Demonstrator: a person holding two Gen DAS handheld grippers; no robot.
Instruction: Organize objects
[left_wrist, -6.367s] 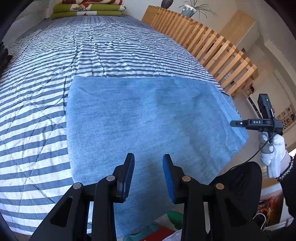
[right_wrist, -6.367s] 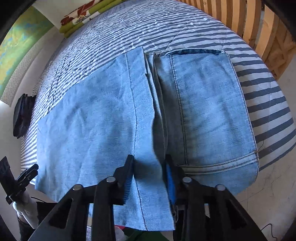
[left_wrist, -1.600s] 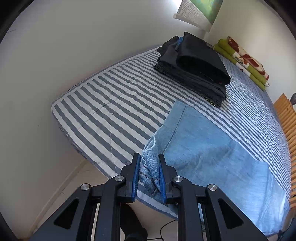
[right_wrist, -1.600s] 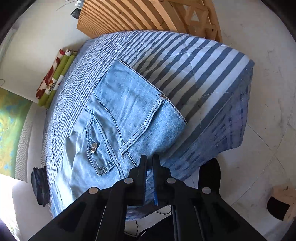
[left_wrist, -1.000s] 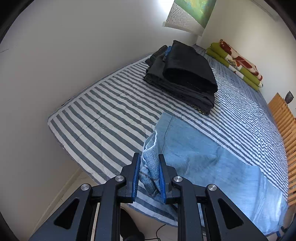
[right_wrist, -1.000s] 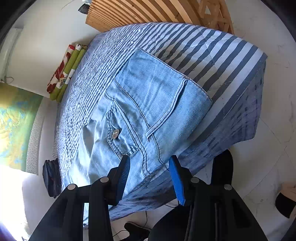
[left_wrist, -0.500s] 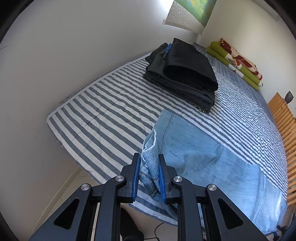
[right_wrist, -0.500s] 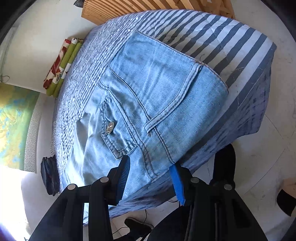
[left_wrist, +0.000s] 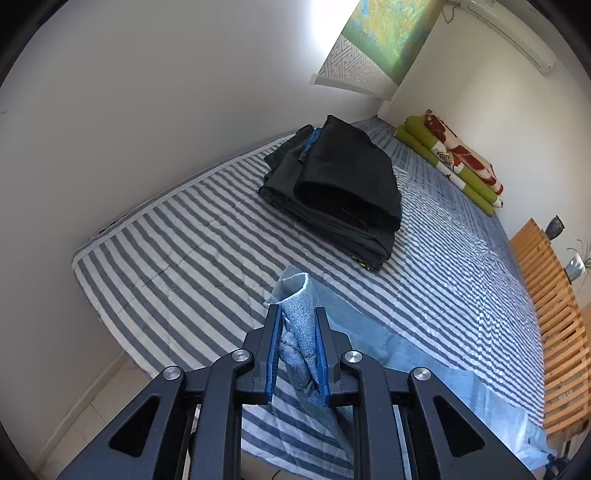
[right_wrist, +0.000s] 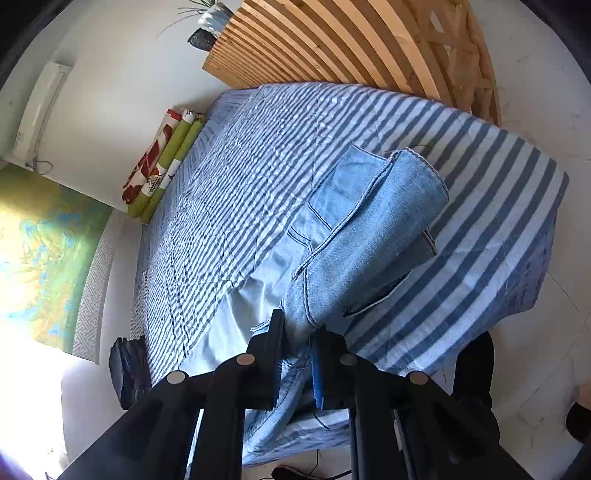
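Light blue jeans (left_wrist: 406, 354) lie across the near end of a striped bed (left_wrist: 192, 258). My left gripper (left_wrist: 297, 325) is shut on the bunched leg hems, which stand up between its blue pads above the mattress. In the right wrist view the waist end of the jeans (right_wrist: 373, 236) is raised and curled over, pockets showing. My right gripper (right_wrist: 298, 332) has its jaws closing on the waistband edge, with denim pressed between the pads.
A stack of folded dark clothes (left_wrist: 340, 192) sits on the bed near the wall. A rolled green and red blanket (left_wrist: 454, 162) lies at the head. A wooden slatted frame (right_wrist: 354, 40) runs along the far side. Tiled floor (right_wrist: 546, 321) surrounds the bed corner.
My right gripper went from open around the waistband to closed on it and lifted it, so the waist end now curls up off the bed. My left gripper rose slightly with the hems.
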